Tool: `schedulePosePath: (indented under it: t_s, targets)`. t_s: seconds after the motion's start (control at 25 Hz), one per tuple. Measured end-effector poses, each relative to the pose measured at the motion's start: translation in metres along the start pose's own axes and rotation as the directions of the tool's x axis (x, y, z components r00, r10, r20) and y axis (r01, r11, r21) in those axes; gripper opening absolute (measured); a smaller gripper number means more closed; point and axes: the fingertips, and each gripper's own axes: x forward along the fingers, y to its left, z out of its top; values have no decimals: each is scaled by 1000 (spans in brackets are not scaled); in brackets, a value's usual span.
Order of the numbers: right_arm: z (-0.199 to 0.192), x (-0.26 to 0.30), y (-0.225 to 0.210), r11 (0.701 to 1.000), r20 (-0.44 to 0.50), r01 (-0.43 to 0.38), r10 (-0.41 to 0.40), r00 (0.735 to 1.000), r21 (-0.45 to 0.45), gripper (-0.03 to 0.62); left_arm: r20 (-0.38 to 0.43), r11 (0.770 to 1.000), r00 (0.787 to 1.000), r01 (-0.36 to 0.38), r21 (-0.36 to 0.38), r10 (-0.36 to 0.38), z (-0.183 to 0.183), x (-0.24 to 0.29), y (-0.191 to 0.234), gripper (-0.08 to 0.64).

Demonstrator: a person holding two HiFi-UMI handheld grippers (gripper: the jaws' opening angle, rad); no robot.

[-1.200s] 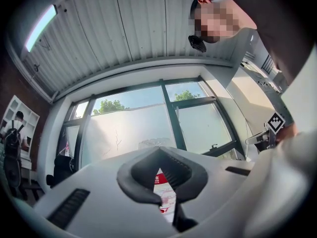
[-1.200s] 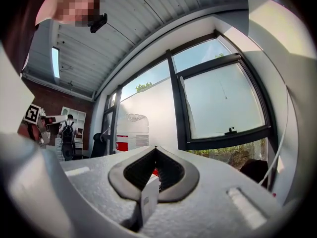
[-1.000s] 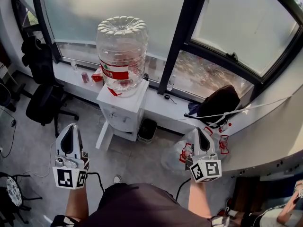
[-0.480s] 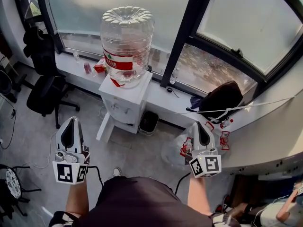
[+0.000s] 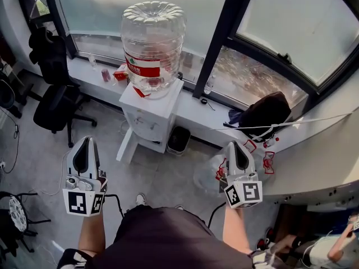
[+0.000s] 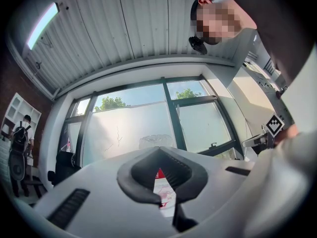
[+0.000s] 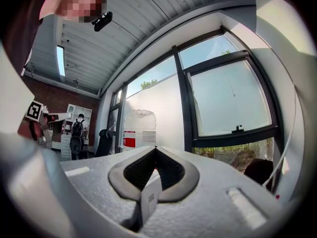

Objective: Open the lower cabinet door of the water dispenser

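White boxy water dispenser [image 5: 147, 116] is standing beyond grey left gripper [image 5: 87, 140] and grey right gripper [image 5: 235, 144], both closed, empty.

**Head view.** The water dispenser [image 5: 150, 114] is seen steeply from above. Its lower front is so foreshortened that the door's outline cannot be made out. A slanting white panel [image 5: 127, 145] at its foot may be door or loose board; it cannot be told which. The label print on the bottle [image 5: 152, 43] is unreadable. The chair base [image 5: 14, 220] is cut off by the left edge.

**Gripper views.** The bodies of the left gripper [image 6: 158, 148] and right gripper [image 7: 156, 148] hide the dispenser's cabinet. A distant person [image 7: 77, 130] is too small to tell.
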Motion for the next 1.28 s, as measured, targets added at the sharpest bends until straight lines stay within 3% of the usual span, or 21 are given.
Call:
schedulePosePath:
  t_s: [1.28]
  targets:
    - [-6,-7,7,999,-1,-32,32,999,2,5,-17,1000,1000,10,-5,-10,-3,-8,-12,8]
